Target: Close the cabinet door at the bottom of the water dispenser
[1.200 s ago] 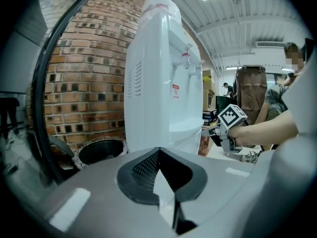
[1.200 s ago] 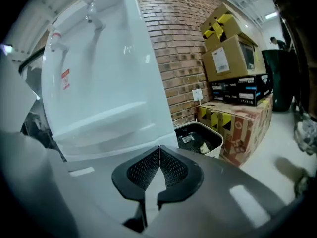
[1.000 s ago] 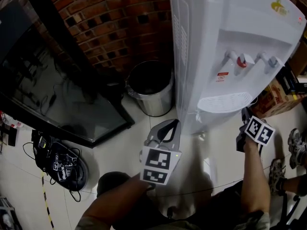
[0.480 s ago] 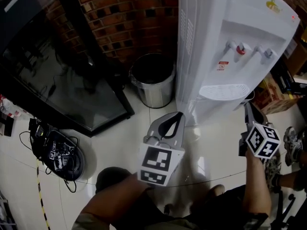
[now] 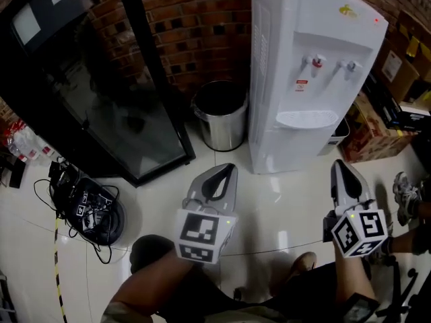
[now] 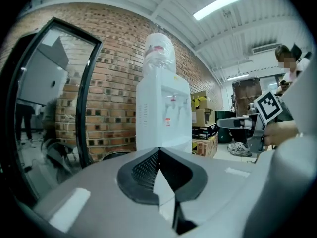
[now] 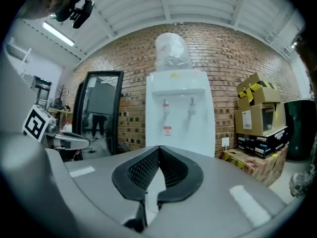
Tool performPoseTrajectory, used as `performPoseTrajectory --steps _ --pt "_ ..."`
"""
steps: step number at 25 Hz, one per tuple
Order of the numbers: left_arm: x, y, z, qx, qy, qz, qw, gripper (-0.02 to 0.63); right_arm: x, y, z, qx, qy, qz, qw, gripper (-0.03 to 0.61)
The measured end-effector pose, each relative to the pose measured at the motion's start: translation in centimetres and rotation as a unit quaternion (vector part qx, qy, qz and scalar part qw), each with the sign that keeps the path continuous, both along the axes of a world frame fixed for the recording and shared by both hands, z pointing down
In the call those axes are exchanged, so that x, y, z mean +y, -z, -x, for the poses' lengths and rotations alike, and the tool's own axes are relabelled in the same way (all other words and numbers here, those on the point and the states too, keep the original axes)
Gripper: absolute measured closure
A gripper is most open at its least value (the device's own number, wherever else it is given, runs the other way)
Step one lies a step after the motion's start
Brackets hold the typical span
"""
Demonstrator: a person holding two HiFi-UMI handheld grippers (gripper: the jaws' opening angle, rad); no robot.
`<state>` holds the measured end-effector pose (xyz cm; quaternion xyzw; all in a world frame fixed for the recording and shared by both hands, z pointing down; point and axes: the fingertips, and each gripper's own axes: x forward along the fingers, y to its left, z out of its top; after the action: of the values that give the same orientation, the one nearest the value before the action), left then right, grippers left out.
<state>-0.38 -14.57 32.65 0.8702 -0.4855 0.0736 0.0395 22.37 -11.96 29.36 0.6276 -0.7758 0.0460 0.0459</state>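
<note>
The white water dispenser (image 5: 303, 66) stands against the brick wall, with a bottle on top (image 7: 171, 53). Its lower cabinet front (image 5: 289, 147) looks flush with the body, and I see no gap there. My left gripper (image 5: 225, 170) hovers over the floor in front of the dispenser's left corner, shut and holding nothing; its tips meet in the left gripper view (image 6: 158, 150). My right gripper (image 5: 339, 167) is held off the dispenser's right front corner, also shut and holding nothing (image 7: 159, 148). Both point towards the dispenser (image 6: 163, 118) from a short distance and touch nothing.
A steel bin (image 5: 219, 116) stands left of the dispenser. A black-framed glass panel (image 5: 101, 99) leans on the brick wall. Cables and a round black device (image 5: 91, 210) lie on the floor at left. Cardboard boxes (image 5: 377, 113) and someone's shoes (image 5: 407, 194) are at right.
Both grippers have drawn back from the dispenser and risen. The right one left the dispenser's lower front and rolled upright. The head view has backed away too.
</note>
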Motion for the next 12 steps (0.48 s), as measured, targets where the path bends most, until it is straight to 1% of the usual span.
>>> performPoseTrajectory --steps 3,5,9,12 --pt "1.7 -0.1 0.7 -0.013 0.001 0.002 0.9999 0.612 1.8 -0.1 2.3 0.030 0.032 0.002 0.999 0.578" --pt "2.9 0.4 0.6 -0.011 -0.006 -0.002 0.9999 0.612 2.7 0.0 3.3 0.031 0.046 0.004 0.998 0.578" --pt "5.7 1.8 0.1 -0.011 -0.027 -0.024 0.9993 0.612 3.9 -0.2 5.1 0.035 0.071 0.012 0.997 0.578" --pt "7.5 2.7 -0.2 -0.017 -0.035 -0.036 0.9986 0.612 4.7 -0.8 7.1 0.031 0.103 0.023 0.994 0.578"
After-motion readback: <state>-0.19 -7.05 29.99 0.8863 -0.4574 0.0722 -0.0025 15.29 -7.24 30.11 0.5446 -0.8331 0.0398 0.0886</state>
